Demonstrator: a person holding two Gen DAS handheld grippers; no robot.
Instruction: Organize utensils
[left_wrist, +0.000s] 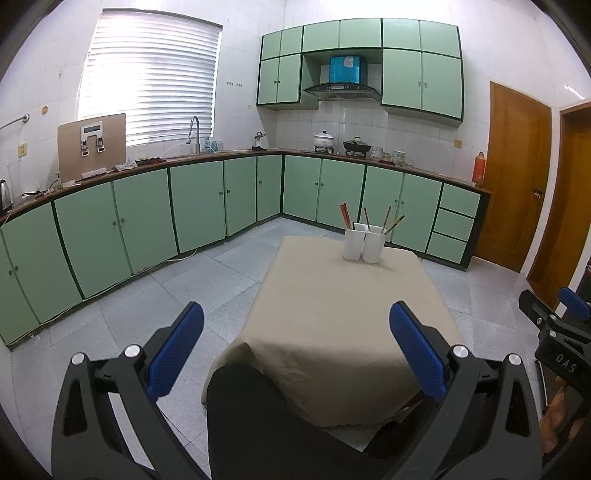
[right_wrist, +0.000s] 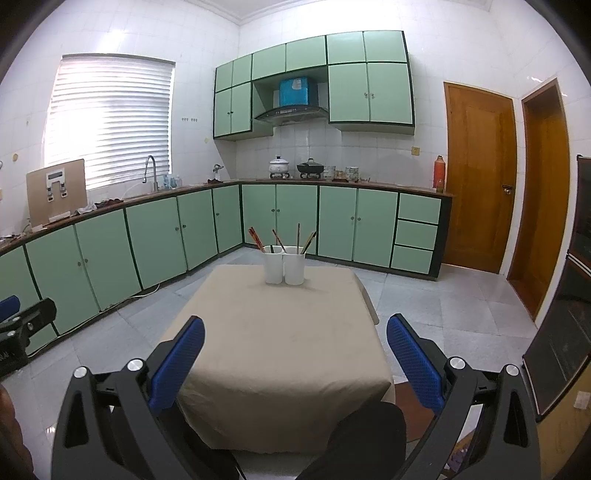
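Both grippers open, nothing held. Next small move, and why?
Probably advance the right gripper toward the two white holders at the table's far end. The chopsticks stand there, well beyond both grippers; the left gripper is equally empty.

- Lower cabinets (right_wrist: 155, 236): pale green doors, dark trim, ran along two walls.
- Upper cabinets (right_wrist: 369, 92): same green, flanked a range hood (right_wrist: 291, 112).
- Window blind (right_wrist: 110, 118): white slats, brightly backlit.
- Faucet (right_wrist: 149, 171): curved, stood below the blind.
- White pot (right_wrist: 279, 164) and dark pan (right_wrist: 310, 168): sat side by side under the hood.
- Wooden door (right_wrist: 480, 177): brown, shut.
- Orange bottle (right_wrist: 439, 171): stood near the door.
- Floor (right_wrist: 443, 295): grey tiles.
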